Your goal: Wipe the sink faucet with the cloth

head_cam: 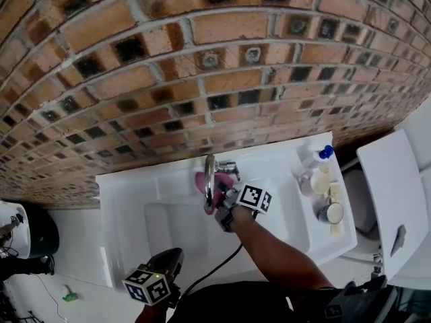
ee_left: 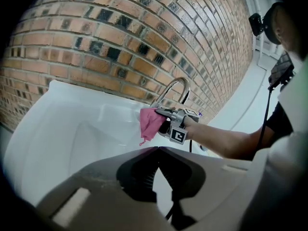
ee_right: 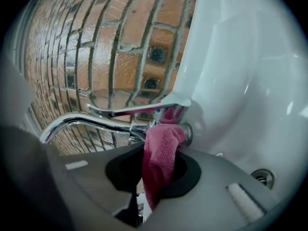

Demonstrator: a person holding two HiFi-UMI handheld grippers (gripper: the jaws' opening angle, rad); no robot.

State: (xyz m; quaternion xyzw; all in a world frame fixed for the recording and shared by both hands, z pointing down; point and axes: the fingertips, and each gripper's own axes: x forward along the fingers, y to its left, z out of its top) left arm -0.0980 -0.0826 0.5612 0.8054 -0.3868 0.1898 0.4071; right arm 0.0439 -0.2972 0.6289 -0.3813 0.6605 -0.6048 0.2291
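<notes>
Right gripper (ee_right: pixel 155 174): clamped shut on the cloth (ee_right: pixel 161 150), pinched mid-fold, loose tail hanging down past the jaws. Upper bunch of cloth pushed forward of the jaws, pressed onto the faucet (ee_right: pixel 86 120) body, just under the lever and touching the chrome collar at the base. From the head view: cloth (head_cam: pixel 200 181) showing pink on both sides of the spout, right gripper (head_cam: pixel 218 194) right up against the faucet (head_cam: pixel 209 177).

Left gripper (ee_left: pixel 158 147): jaws closed tip to tip, nothing between them. Held low by the sink's front rim (head_cam: pixel 170 261), well apart from the faucet, aimed at it across the basin.

Room: brick wall (head_cam: pixel 202 59) close behind the faucet, tight on that side. Open white basin of the sink (head_cam: pixel 135 204) to the left of and below the spout. Drain (ee_right: pixel 262 177) visible low in the bowl. Right ledge cluttered: bottle (head_cam: pixel 316 159) with blue cap, cup (head_cam: pixel 330 212), both apart from the right gripper.

Cloth: magenta-pink, looped terry nap, crumpled rather than flat. Seen from the left gripper view (ee_left: pixel 151 121) as a limp fold draped off the jaws beside the arched spout (ee_left: pixel 174 84).
</notes>
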